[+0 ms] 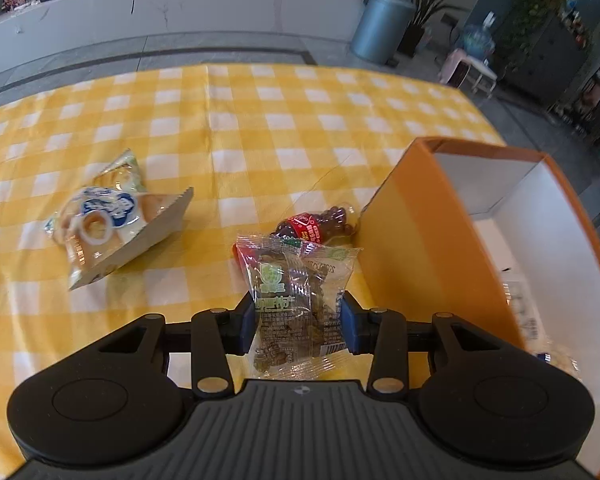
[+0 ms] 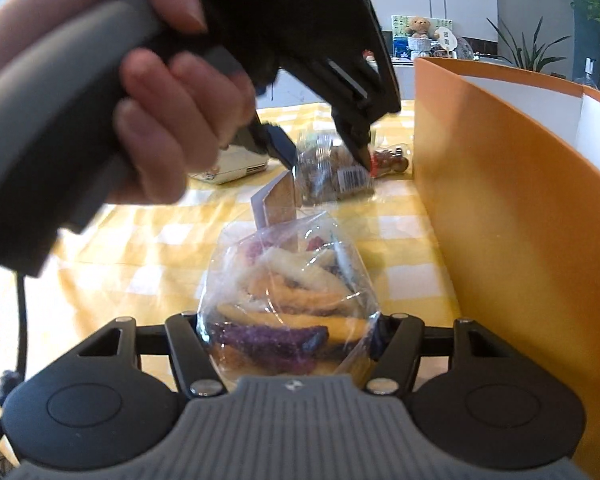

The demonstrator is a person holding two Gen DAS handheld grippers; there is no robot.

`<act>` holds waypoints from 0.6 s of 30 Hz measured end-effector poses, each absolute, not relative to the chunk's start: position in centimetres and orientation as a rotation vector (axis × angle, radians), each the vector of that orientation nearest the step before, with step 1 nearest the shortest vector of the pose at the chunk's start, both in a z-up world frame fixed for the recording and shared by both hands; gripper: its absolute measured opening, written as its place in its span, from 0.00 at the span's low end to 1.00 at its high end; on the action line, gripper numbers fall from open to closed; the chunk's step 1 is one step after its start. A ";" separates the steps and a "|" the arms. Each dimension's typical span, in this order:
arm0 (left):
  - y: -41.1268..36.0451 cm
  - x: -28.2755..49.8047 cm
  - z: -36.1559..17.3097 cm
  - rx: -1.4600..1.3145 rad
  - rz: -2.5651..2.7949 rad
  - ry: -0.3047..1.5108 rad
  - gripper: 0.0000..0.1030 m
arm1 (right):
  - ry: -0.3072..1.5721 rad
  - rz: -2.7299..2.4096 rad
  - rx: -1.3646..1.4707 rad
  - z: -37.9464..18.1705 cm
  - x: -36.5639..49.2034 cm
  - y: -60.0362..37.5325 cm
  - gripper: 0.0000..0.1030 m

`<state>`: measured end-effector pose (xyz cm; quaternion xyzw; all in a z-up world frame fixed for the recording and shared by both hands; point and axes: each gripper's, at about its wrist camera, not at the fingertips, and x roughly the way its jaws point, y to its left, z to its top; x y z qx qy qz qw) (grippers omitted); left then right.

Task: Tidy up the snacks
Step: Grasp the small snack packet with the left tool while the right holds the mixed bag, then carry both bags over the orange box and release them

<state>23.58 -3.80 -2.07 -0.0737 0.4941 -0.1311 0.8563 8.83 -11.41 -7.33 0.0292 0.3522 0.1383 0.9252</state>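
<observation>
Nearest the right camera, the right gripper [image 2: 290,340] is clamped on a clear bag of sugared jelly strips [image 2: 288,300]: light, squishy, crinkly film that could slip, so pinching the bulk low down looks smart. Further out, the left gripper [image 1: 299,322] has its pads pressed on a small nut packet [image 1: 296,292], equally light and floppy, just left of the orange box [image 1: 440,248]. Beyond sit a cola-bottle gummy pack [image 1: 316,226] and, far left, a bread bag [image 1: 108,216].
</observation>
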 end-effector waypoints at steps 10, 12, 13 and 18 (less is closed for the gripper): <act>-0.3 18.7 3.7 -0.328 -0.269 0.881 0.45 | 0.662 0.361 0.033 -5.2 7.2 -10.2 0.59; 0.1 17.6 5.2 -0.368 -0.279 0.838 0.45 | 0.645 0.366 0.059 -4.2 6.9 -10.6 0.59; 0.3 17.2 6.0 -0.391 -0.287 0.819 0.45 | 0.639 0.371 0.089 -3.7 6.9 -11.2 0.59; 0.5 15.4 9.1 -0.461 -0.342 0.722 0.45 | 0.586 0.356 0.228 -0.2 5.9 -14.3 0.59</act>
